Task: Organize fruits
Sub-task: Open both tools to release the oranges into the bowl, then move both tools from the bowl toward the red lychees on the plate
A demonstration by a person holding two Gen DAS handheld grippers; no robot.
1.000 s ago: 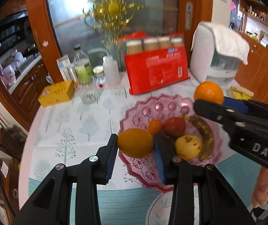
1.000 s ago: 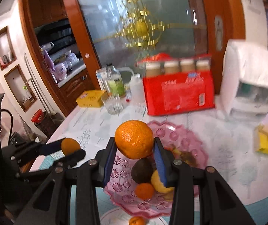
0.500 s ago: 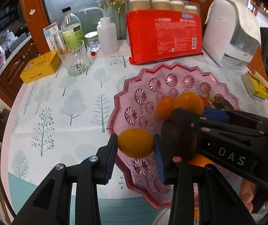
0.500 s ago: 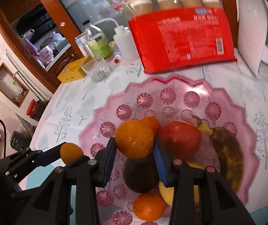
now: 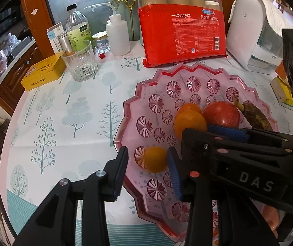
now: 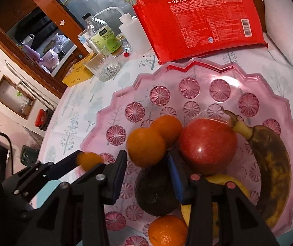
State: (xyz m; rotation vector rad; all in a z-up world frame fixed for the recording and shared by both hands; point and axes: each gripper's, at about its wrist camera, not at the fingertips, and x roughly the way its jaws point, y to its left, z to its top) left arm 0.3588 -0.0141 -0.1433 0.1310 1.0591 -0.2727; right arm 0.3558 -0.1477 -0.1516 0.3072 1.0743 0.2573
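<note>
The pink glass fruit plate point(image 6: 249, 75) fills the centre right of both views and already holds most of the fruit: an overripe banana point(image 6: 271, 164), a red apple point(image 6: 208, 145), a dark avocado point(image 6: 154, 192) and several oranges. The right gripper point(image 6: 146, 176) stands spread around an orange point(image 6: 145, 147) that seems released onto the pile. The left gripper point(image 5: 146, 172) is likewise parted, its small orange point(image 5: 155, 158) lying on the plate at lower centre; little looks left to do
</note>
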